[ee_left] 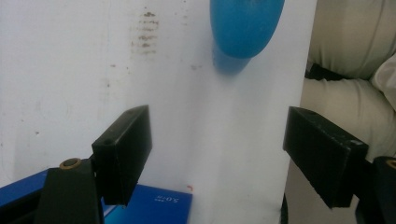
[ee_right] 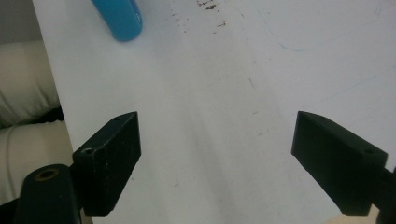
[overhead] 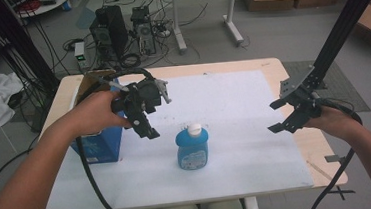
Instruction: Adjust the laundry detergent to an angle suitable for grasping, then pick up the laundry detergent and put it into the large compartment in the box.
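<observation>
Blue plastic bottle with a white cap [overhead: 192, 147] stands untouched mid-counter [overhead: 259, 169]; grasp not begun.
Left hand-held gripper [overhead: 147, 118] hovers at its ten o'clock, right hand-held gripper [overhead: 280, 116] at three o'clock, both wide and empty.

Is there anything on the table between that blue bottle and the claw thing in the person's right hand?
No. In the high view, the white table sheet is bare between the blue bottle and the right gripper. The right gripper view shows the same bare stretch.
</observation>
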Available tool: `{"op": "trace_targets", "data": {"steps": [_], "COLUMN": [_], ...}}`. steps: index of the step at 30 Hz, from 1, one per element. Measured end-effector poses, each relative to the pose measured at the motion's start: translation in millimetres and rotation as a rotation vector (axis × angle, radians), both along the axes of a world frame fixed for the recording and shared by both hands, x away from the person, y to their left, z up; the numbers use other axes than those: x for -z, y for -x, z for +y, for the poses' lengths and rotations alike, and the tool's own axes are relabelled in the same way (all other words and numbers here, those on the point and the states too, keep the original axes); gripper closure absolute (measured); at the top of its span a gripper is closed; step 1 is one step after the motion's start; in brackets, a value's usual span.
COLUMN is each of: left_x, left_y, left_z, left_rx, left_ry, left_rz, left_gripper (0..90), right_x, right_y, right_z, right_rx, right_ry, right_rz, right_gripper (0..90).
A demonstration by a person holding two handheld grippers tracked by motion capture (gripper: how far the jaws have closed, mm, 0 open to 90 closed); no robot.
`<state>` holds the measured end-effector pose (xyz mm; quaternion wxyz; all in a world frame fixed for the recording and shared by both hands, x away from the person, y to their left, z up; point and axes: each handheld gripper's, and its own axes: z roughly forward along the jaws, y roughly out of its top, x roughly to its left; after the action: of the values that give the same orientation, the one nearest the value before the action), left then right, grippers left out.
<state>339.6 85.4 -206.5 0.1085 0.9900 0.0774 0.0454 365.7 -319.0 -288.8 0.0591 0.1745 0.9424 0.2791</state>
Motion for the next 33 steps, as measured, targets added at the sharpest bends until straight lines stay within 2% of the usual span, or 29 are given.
{"op": "trace_targets", "data": {"steps": [13, 14, 20, 26, 30, 33], "left_x": [0.3, -0.5, 0.2, -0.4, -1.2, -2.0], "left_y": [-0.4, -1.0, -0.6, -2.5, -3.5, -3.6], "left_z": [1.0, 1.5, 1.4, -1.4, -6.2, -9.7], "left_rx": [-0.005, 0.001, -0.013, -0.025, -0.037, -0.025], "left_ry": [0.005, -0.004, 0.006, -0.001, 0.014, 0.011], "left_rz": [-0.001, -0.001, -0.005, 0.000, 0.011, 0.007], "left_gripper": [24.4, 24.4, 24.1, 22.1, 20.9, 20.4], "right_x": [1.3, 1.2, 1.4, 0.8, 1.2, 1.7], "right_y": [-1.2, -1.2, -1.4, -0.8, 0.1, 0.6], "right_z": [2.8, 3.0, 4.7, 5.6, 5.4, 4.7], "right_rx": [0.003, 0.001, -0.002, -0.005, -0.002, -0.005], "right_ry": [-0.001, -0.002, 0.002, 0.000, 0.003, -0.001], "right_rz": [-0.003, -0.004, -0.006, -0.010, -0.009, -0.011], "right_gripper": [15.7, 15.7, 15.7, 15.7, 15.7, 15.7]}}
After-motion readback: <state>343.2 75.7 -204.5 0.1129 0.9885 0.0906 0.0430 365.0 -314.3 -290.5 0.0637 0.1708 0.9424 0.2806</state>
